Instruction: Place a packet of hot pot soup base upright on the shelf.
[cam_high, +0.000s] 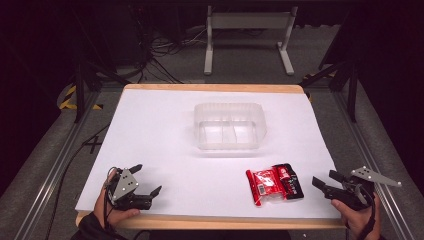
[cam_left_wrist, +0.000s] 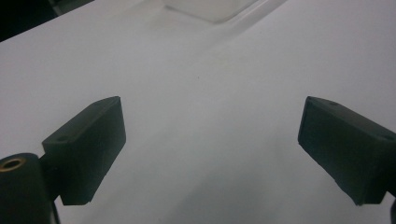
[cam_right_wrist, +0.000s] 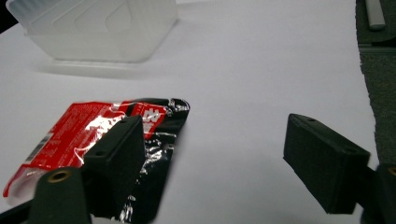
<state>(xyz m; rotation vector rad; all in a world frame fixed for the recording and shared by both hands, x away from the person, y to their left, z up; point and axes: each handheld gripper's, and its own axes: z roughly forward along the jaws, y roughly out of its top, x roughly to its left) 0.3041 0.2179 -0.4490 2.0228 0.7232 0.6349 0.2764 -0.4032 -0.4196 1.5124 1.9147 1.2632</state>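
Note:
A red and black snack packet (cam_high: 274, 184) lies flat on the white table (cam_high: 160, 130) at the front right; it shows as a shiny red and black packet (cam_right_wrist: 74, 135) in the right gripper view, partly behind the left jaw. A clear plastic divided tray (cam_high: 229, 126) stands at the table's middle; its wall (cam_right_wrist: 93, 32) shows at the upper left. My right gripper (cam_high: 323, 181) hovers open just right of the packet, nothing between its jaws. At the front left, my left gripper (cam_high: 146, 179) is open over bare table, its fingers (cam_left_wrist: 88, 149) wide apart.
A white metal frame (cam_high: 247, 35) stands on the floor beyond the table, with cables (cam_high: 160, 50) to its left. Aluminium rails (cam_high: 55, 165) run along both sides. The table's wooden front edge (cam_high: 215, 221) lies close to both hands.

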